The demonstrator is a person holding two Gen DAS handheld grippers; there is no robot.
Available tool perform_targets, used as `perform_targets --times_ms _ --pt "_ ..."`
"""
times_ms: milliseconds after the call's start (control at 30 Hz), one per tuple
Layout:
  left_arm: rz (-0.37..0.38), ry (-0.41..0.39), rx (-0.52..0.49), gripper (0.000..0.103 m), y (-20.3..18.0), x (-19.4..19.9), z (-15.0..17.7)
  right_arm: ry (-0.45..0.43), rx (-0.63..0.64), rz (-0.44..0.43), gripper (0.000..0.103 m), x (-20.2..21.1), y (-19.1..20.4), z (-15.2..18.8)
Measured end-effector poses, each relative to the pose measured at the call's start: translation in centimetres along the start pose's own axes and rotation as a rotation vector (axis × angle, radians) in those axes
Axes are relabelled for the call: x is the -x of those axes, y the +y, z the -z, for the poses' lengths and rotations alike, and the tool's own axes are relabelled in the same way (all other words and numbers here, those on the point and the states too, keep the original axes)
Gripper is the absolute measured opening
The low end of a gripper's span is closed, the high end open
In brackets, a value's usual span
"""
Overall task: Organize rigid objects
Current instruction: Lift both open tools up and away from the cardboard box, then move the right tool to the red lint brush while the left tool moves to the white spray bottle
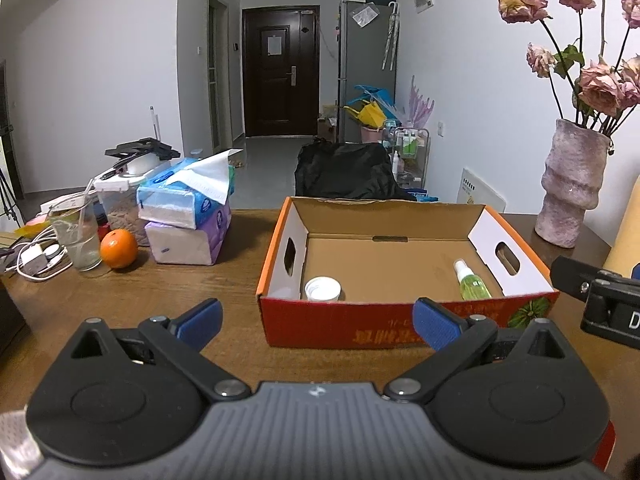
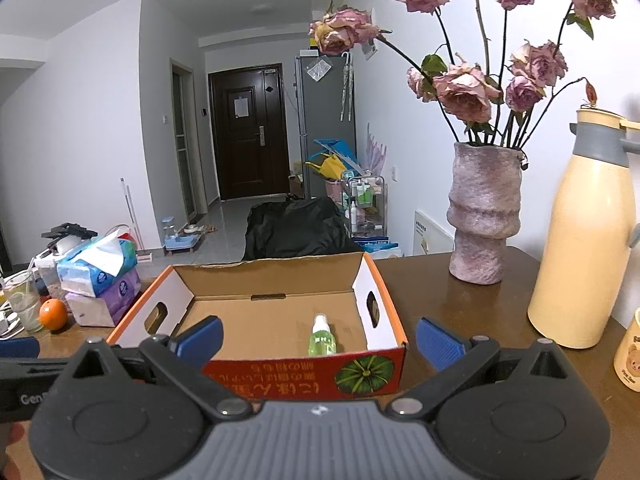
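Note:
An open cardboard box (image 1: 340,316) with red-orange outer walls sits on the wooden table; the right wrist view shows the same box (image 2: 304,372). Inside lie a green spray bottle (image 1: 472,282) (image 2: 322,338) at the right and a white round-capped container (image 1: 323,289) at the front left. My left gripper (image 1: 316,322) is open in front of the box's near wall, holding nothing. My right gripper (image 2: 318,340) is open too, just before the box's near wall. A cream thermos (image 2: 584,240) and a small cream cup (image 2: 628,356) stand right of the box.
A pink vase of dried roses (image 2: 484,216) stands at the back right. On the left are stacked tissue packs (image 1: 186,216), an orange (image 1: 119,248), a glass with a straw (image 1: 78,240) and white cables (image 1: 36,260). A black chair back (image 1: 344,176) stands behind the table.

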State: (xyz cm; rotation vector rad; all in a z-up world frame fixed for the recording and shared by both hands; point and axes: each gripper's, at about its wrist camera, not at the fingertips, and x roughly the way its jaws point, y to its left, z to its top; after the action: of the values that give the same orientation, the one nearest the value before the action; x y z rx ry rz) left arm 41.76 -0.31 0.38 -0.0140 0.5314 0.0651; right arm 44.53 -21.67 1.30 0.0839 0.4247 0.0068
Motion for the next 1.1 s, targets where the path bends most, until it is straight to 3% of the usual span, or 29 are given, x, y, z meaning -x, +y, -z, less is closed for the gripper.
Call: perform_targets --times_ms 1100 --pt "-0.039 0.042 0.023 0.103 1.5 7.4 7.3 0.065 0.049 0.015 0.103 8.4 -1.5 7.7"
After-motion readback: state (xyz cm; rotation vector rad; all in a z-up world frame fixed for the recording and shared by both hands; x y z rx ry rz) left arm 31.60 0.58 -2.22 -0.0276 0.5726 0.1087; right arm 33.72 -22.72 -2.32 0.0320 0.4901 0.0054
